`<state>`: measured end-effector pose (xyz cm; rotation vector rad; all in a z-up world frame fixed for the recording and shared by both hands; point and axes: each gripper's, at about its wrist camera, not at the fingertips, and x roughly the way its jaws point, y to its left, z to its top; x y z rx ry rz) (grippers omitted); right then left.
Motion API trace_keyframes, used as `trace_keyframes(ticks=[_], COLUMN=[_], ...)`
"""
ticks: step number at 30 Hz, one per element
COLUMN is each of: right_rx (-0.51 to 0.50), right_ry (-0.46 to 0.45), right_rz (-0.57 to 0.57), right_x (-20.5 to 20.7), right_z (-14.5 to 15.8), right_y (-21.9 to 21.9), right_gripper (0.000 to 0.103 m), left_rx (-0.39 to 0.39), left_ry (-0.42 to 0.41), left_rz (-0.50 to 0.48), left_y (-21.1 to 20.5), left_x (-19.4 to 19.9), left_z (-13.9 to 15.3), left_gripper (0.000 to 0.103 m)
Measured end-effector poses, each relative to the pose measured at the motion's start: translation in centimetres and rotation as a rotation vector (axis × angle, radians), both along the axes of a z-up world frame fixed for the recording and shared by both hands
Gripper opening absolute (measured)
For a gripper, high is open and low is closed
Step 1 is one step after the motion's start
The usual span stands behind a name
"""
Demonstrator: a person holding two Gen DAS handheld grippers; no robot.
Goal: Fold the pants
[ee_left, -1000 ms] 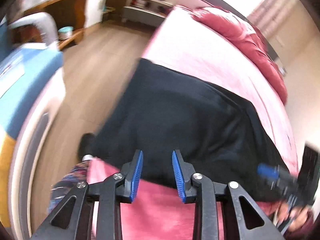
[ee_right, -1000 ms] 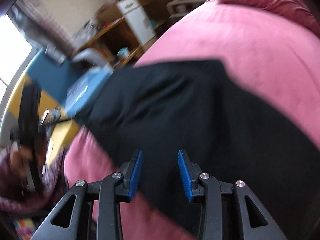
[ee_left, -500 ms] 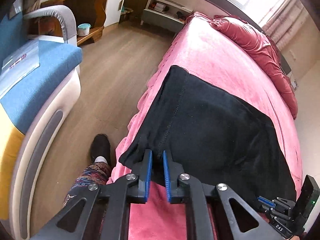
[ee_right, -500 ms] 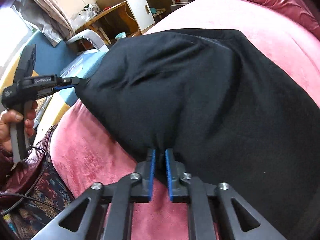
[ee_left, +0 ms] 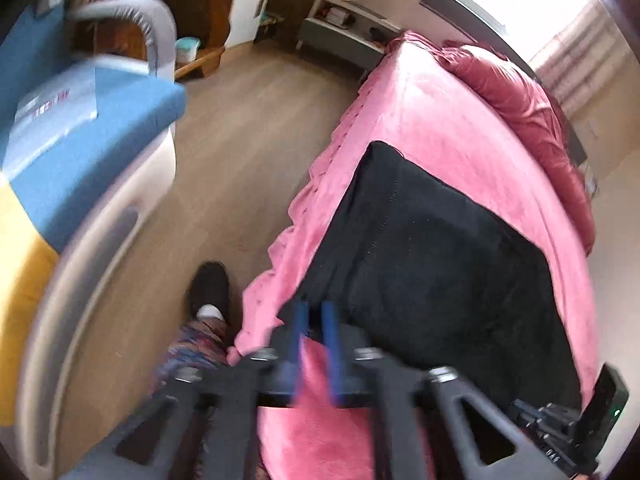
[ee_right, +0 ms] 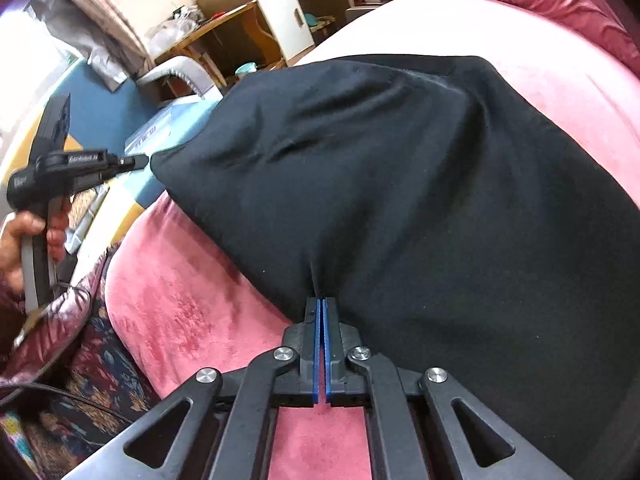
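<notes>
Your right tongs (ee_right: 321, 312) clamp the black pants' (ee_right: 420, 184) near edge; your left tongs (ee_right: 136, 161), level, pinch their raised corner above the pink bed (ee_right: 192, 304).

- The pants (ee_right: 420, 184) are black.
- The bed (ee_left: 432, 128) cover is pink.
- The fingers (ee_right: 319, 344) have blue pads on black arms.
- The sofa (ee_left: 80, 140) is blue, yellow and grey.
- The floor (ee_left: 248, 128) is light brown wood.

White lettering on left tool (ee_right: 136, 162) body, too blurred to read.
</notes>
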<state>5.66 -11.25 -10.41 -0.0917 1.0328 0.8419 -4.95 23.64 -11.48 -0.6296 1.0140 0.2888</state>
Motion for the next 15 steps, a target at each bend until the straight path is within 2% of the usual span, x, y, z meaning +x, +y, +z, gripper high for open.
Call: trace_keyframes(ticks=[2, 6, 8, 10, 13, 14, 15], right_rx=[0.022, 0.047, 0.046, 0.044, 0.006, -0.018, -0.028], right_ry=[-0.002, -0.049, -0.066, -0.075, -0.101, -0.11, -0.11], right_rz=[-0.001, -0.005, 0.008, 0.026, 0.061, 0.07, 0.074], right_x=[-0.1, -1.1, -1.7, -2.0, -2.3, -2.2, -2.0], right_z=[0.5, 2.1, 2.5, 2.6, 2.4, 2.1, 1.8], right_y=[-0.4, -1.2, -1.1, -0.5, 1.5, 2.4, 2.7], right_gripper=[0.005, 0.007, 0.021, 0.029, 0.029, 0.029, 0.029], left_rx=[-0.04, -0.15, -0.154, -0.146, -0.084, -0.058, -0.05], left_ry=[-0.031, -0.077, -0.066, -0.046, -0.023, -0.011, -0.005], left_rz=[0.048, 0.102, 0.097, 0.075, 0.036, 0.026, 0.021], left_y=[0.6, 1.6, 1.4, 0.7, -0.4, -0.7, -0.8], left_x=[-0.5, -0.7, -0.3, 0.4, 1.3, 1.5, 1.7], left_z=[0.0, 0.0, -0.2, -0.6, -0.7, -0.8, -0.9], left_gripper=[0.031, 0.046, 0.048, 0.048, 0.044, 0.03, 0.023])
